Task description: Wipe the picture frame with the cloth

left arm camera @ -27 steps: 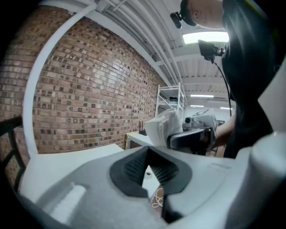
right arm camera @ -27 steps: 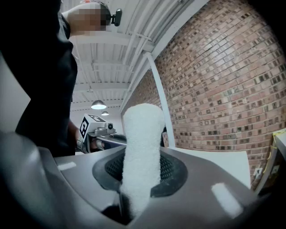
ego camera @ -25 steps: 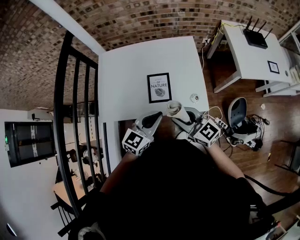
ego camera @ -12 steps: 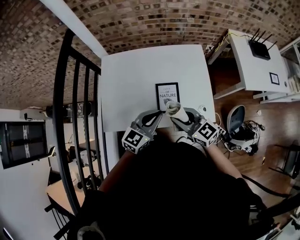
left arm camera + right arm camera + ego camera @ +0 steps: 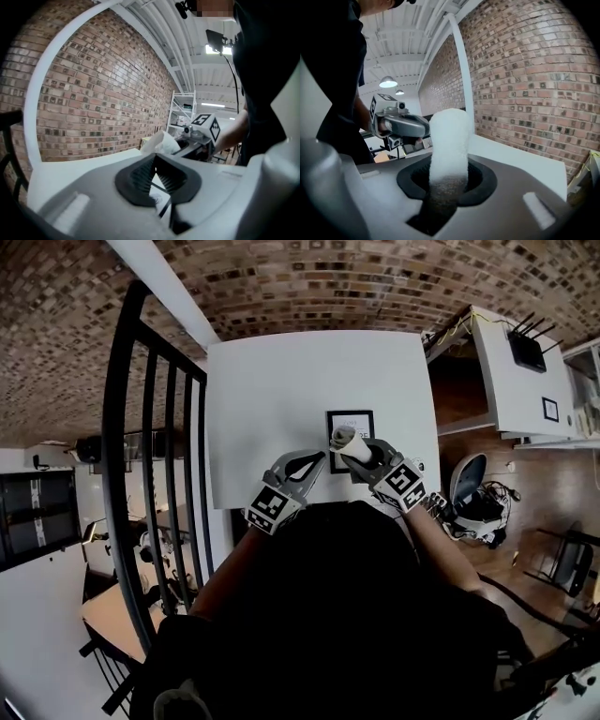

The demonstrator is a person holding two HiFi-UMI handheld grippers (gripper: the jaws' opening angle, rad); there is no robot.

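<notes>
Two hand-held grippers meet above the near edge of a white table point(image 5: 281, 381), seen here from overhead in the head view. We note that the right gripper point(image 5: 364, 456) pinches a rolled white cloth point(image 5: 343, 438). In the right gripper view the roll stands upright out of the jaws, clamped at its lower end. The left gripper point(image 5: 321, 457) carries nothing. In the left gripper view its dark ridged pads point(image 5: 141, 178) come together at their far tips, leaving only a wedge-shaped gap behind them. The picture frame point(image 5: 357, 422), black with a white print and dark lettering, lies flat on the table toward its right side, close to the near edge. In the head view the free end of the cloth overlaps the lower left part of the frame, but we cannot tell whether the two touch. The left gripper's tip lies just beside the frame's lower left corner. A brick wall point(image 5: 375, 287) borders the far side of the table, and a black railing point(image 5: 150, 427) stands to its left.
</notes>
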